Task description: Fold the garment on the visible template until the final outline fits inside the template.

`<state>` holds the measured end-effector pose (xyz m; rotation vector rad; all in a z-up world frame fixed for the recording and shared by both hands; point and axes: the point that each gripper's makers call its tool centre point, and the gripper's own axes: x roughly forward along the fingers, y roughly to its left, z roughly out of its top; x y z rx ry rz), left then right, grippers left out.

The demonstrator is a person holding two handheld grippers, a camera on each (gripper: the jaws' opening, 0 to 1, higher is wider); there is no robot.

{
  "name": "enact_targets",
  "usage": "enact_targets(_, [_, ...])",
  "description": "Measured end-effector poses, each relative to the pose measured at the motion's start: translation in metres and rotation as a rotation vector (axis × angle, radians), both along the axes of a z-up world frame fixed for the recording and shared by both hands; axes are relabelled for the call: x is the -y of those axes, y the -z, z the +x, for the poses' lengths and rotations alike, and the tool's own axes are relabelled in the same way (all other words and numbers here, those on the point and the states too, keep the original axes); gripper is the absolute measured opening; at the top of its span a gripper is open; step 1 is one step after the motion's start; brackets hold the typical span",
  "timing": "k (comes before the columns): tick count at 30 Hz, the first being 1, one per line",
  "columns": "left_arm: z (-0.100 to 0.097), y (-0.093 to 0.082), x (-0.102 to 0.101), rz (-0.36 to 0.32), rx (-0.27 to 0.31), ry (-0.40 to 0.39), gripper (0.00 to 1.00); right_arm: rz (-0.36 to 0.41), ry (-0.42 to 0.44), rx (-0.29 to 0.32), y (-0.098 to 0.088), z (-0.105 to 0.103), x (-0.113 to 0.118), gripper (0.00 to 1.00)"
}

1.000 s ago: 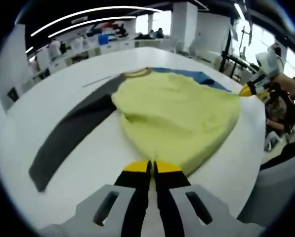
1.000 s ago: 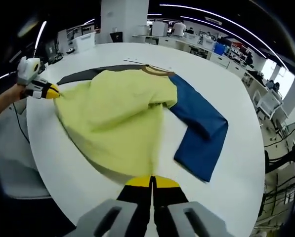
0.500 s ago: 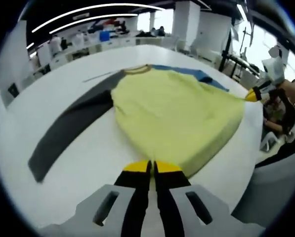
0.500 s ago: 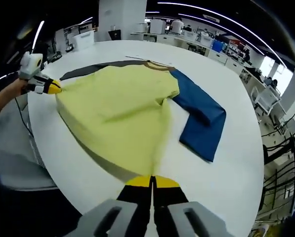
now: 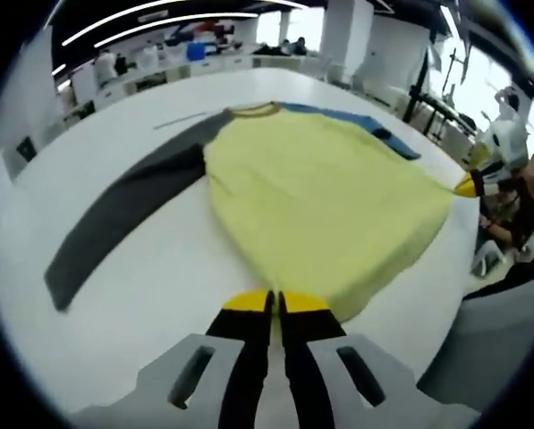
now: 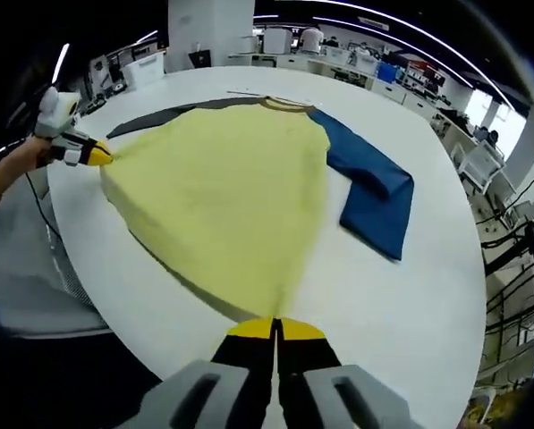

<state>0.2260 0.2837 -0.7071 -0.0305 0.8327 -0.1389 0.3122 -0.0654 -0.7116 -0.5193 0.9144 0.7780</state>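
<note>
Yellow garment (image 5: 325, 201) stretched flatter than before, blue sleeve (image 6: 369, 192) straighter

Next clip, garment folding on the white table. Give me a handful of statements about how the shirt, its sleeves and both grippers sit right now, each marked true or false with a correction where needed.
1. The shirt has a yellow body. True.
2. Both sleeves are blue. False: the blue sleeve lies on one side, the dark grey sleeve on the other.
3. The left gripper is shut on the shirt's hem corner. True.
4. The right gripper hangs open above the table. False: it is shut on the other hem corner.
5. The grey sleeve lies stretched out straight. True.
6. The shirt is folded in half. False: its body lies spread out, with the collar at the far end.
</note>
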Motion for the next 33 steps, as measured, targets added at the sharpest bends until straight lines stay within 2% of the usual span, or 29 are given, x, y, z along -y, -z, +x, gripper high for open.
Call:
enact_targets(6, [-0.002,0.003,-0.002,-0.029,-0.002,-0.021,0.01,-0.004,0.019,-0.010,0.008,0.003,0.003,0.00])
enact_targets(12, [-0.007,0.002,-0.008,-0.029,0.010,-0.028,0.04,-0.008,0.010,-0.015,0.008,0.002,0.002,0.00])
enact_targets(15, [-0.011,0.000,-0.009,-0.023,0.027,-0.007,0.08,-0.008,0.012,-0.016,0.009,0.003,0.002,0.00])
enact_targets(23, [-0.020,-0.006,0.000,-0.073,0.063,0.059,0.17,-0.009,0.018,-0.024,0.011,0.002,0.001,0.00])
enact_targets(27, [-0.025,-0.001,0.007,-0.073,0.049,0.107,0.19,-0.007,0.020,-0.026,0.012,0.002,0.002,0.00])
enact_targets(29, [-0.025,0.002,0.014,-0.086,0.062,0.146,0.18,-0.004,0.022,-0.029,0.012,0.002,0.002,0.00])
enact_targets(33, [-0.027,0.014,0.013,-0.054,0.028,0.174,0.18,-0.001,0.023,-0.033,0.012,0.003,0.003,0.00])
